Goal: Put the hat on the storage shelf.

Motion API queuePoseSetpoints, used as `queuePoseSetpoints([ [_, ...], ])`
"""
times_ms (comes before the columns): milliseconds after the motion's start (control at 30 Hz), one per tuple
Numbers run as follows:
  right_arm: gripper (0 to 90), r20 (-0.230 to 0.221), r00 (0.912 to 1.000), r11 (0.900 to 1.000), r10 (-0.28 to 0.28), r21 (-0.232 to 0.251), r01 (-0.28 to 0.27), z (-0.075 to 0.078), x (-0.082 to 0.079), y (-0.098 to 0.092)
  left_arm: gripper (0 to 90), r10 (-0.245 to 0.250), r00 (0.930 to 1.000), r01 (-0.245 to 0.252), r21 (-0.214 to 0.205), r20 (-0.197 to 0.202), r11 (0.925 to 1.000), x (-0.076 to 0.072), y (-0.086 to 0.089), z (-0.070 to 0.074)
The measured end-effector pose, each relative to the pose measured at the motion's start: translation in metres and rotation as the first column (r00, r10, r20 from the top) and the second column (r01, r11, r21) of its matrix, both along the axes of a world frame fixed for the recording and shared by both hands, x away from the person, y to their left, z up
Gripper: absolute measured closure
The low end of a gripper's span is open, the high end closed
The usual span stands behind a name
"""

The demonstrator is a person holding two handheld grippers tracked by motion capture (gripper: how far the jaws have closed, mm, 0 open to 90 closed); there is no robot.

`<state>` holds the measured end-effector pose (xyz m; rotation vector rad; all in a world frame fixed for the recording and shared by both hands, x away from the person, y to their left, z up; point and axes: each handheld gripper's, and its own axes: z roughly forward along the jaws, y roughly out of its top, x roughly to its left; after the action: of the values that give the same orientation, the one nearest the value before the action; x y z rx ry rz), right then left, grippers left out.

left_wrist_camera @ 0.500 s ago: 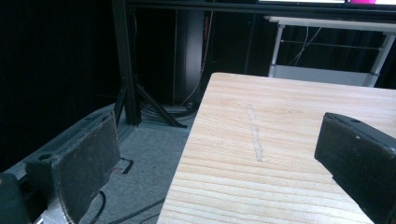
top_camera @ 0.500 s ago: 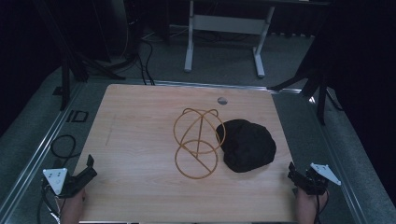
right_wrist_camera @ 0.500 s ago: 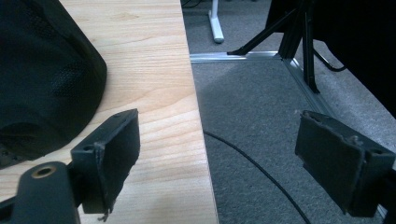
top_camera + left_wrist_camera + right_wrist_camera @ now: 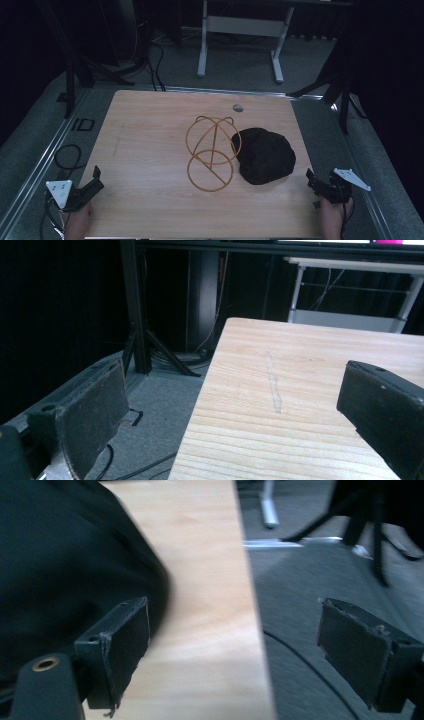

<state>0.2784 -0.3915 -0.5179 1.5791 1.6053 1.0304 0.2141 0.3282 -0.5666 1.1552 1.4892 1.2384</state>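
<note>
Both tools, left tool [image 4: 95,181] and right tool [image 4: 314,182], are sitting wide open, empty. Black cloth heap [image 4: 264,155] is looking soft, light: pinch an edge fold. Wire frame [image 4: 212,152] is looking stiff, light.

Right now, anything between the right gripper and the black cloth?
Nothing: in the high view, bare wooden tabletop separates the right gripper from the black cloth; the right gripper view agrees.

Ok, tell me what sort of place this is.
Probably a lab or studio set up for recording. A bare wooden table stands on grey carpet ringed by black stand legs and loose cables, with dark surroundings and a white-framed desk behind.
</note>
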Motion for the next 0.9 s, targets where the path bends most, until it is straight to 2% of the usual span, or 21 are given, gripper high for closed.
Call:
queuePoseSetpoints([
  [67,12.9,0.016,0.9993,0.9994,0.033,-0.012,-0.033,0.014,0.002,0.008,0.5,-0.002,1.0000,0.002,0.006,-0.001,1.0000,0.000,-0.001,0.000],
  [167,12.9,0.048,0.9953,0.9964,0.085,0.001,-0.085,0.033,0.004,0.017,0.5,-0.006,1.0000,0.006,0.009,0.000,0.9999,0.000,-0.001,0.000],
  [233,12.9,0.063,0.9887,0.9905,0.136,0.016,-0.137,0.045,0.006,0.023,0.5,-0.005,1.0000,0.005,0.006,0.001,1.0000,0.000,-0.001,0.000],
  [267,12.9,0.063,0.9887,0.9905,0.136,0.016,-0.137,0.045,0.006,0.023,0.5,-0.005,1.0000,0.005,0.006,0.001,1.0000,0.000,-0.001,0.000],
  [300,13.1,0.057,0.9848,0.9862,0.164,0.013,-0.165,0.056,0.009,0.030,0.5,-0.005,1.0000,0.005,0.005,0.001,1.0000,0.000,-0.001,0.000],
  [333,13.1,0.048,0.9805,0.9812,0.191,0.021,-0.192,0.061,0.010,0.034,0.5,-0.006,1.0000,0.006,0.005,0.002,1.0000,0.000,-0.001,0.000],
  [400,13.0,0.062,0.9690,0.9705,0.239,0.018,-0.241,0.069,0.010,0.041,0.5,-0.012,0.9999,0.012,0.007,0.002,0.9999,0.000,-0.001,0.000],
  [433,13.0,0.062,0.9690,0.9705,0.239,0.018,-0.241,0.069,0.010,0.041,0.5,-0.012,0.9999,0.012,0.007,0.002,0.9999,0.000,-0.001,0.000],
  [467,13.1,0.059,0.9608,0.9626,0.271,-0.028,-0.270,0.077,0.011,0.052,0.5,-0.015,0.9999,0.015,0.008,0.002,0.9999,0.000,-0.001,0.000],
  [567,13.6,0.050,0.9433,0.9444,0.328,-0.040,-0.326,0.083,0.014,0.065,0.5,-0.016,0.9999,0.016,0.008,0.001,0.9998,0.000,-0.001,0.000],
  [600,14.0,0.044,0.9325,0.9332,0.359,-0.045,-0.357,0.084,0.015,0.069,0.5,-0.019,0.9998,0.019,0.006,0.003,0.9998,0.000,-0.001,0.000],
  [633,14.0,0.044,0.9325,0.9332,0.359,-0.045,-0.357,0.084,0.015,0.069,0.6,-0.019,0.9998,0.019,0.006,0.003,0.9998,0.000,-0.001,0.000],
  [667,18.9,0.031,0.9147,0.9133,0.403,-0.077,-0.400,0.084,0.018,0.076,0.5,-0.019,0.9998,0.019,0.007,0.004,0.9998,0.000,-0.001,0.000],
  [700,18.9,0.031,0.9147,0.9133,0.403,-0.077,-0.400,0.084,0.018,0.076,0.5,-0.021,0.9998,0.021,0.008,0.005,0.9997,0.000,-0.001,0.000],
  [733,20.7,0.013,0.8863,0.8824,0.463,-0.101,-0.459,0.083,0.021,0.083,0.5,-0.024,0.9997,0.024,0.009,0.004,0.9997,0.000,-0.001,0.000],
  [767,20.7,0.013,0.8863,0.8824,0.463,-0.101,-0.459,0.083,0.021,0.083,0.5,-0.025,0.9997,0.025,0.009,0.004,0.9996,0.000,-0.001,0.000],
  [800,22.0,0.009,0.8819,0.8751,0.471,-0.129,-0.466,0.081,0.023,0.087,0.5,-0.026,0.9996,0.026,0.008,0.005,0.9996,0.000,-0.001,0.000],
  [833,23.1,-0.002,0.8701,0.8610,0.493,-0.143,-0.488,0.078,0.025,0.091,0.5,-0.028,0.9996,0.028,0.009,0.004,0.9996,0.000,-0.001,0.000],
  [867,23.8,-0.015,0.8683,0.8568,0.496,-0.155,-0.492,0.074,0.029,0.095,0.5,-0.030,0.9995,0.030,0.011,0.006,0.9995,-0.001,-0.001,0.000],
  [900,23.8,-0.015,0.8683,0.8568,0.496,-0.155,-0.492,0.074,0.029,0.095,0.5,-0.030,0.9995,0.030,0.011,0.006,0.9995,-0.001,-0.001,0.000],
])
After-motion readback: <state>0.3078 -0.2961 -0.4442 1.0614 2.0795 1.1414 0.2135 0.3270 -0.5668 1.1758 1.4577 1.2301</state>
